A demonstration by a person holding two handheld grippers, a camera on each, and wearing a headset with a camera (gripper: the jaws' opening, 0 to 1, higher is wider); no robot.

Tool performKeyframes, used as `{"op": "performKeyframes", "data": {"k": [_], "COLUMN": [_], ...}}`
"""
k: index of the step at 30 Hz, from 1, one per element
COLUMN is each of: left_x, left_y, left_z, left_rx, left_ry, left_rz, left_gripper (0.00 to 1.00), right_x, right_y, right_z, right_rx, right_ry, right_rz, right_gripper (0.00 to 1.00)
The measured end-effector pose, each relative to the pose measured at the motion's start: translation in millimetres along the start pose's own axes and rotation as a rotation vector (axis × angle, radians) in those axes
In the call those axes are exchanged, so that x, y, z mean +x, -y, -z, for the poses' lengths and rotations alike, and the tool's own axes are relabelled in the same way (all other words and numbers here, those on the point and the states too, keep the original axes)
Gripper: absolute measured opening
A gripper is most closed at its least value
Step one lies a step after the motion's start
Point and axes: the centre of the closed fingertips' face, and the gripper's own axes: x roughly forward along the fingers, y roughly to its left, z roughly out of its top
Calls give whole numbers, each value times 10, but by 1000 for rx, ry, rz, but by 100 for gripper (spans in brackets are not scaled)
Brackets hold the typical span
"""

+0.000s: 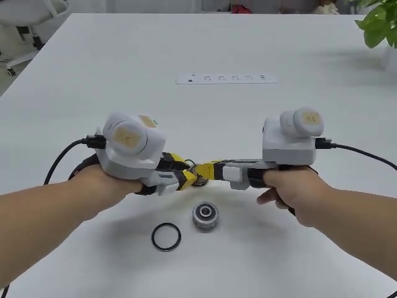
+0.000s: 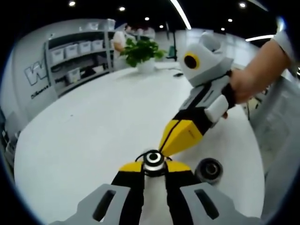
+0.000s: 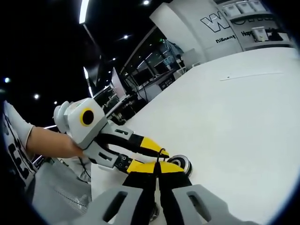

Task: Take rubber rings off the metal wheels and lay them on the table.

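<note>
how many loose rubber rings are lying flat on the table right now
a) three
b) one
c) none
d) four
b: in the head view a single black rubber ring lies flat on the table, just to the left of the metal wheel and apart from it.

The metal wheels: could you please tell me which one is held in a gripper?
The wheel clamped in the left gripper; the other wheel lies on the table beside a loose rubber ring.
</note>
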Motion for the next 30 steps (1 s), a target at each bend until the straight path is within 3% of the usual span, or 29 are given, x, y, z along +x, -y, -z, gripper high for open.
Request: {"op": "performKeyframes", "data": {"k": [8, 11, 23, 30], "left_x": [-200, -267, -519, -701], "left_y": [15, 67, 168, 169], "left_z": [-45, -94, -204, -227], "left_rx": [-7, -33, -27, -38], "left_ry": [36, 65, 117, 144], "left_rz": [9, 28, 42, 33], "left_gripper": [21, 30, 35, 38], "right_x": [8, 14, 36, 35], "right_y": [-95, -117, -265, -302], "right_z": [-24, -26, -88, -103], "right_rx": [-5, -5, -11, -11], "right_ry": [-1, -2, 3, 5], "right_rz": [-23, -30, -63, -68], "right_gripper": [0, 0, 0, 0]}}
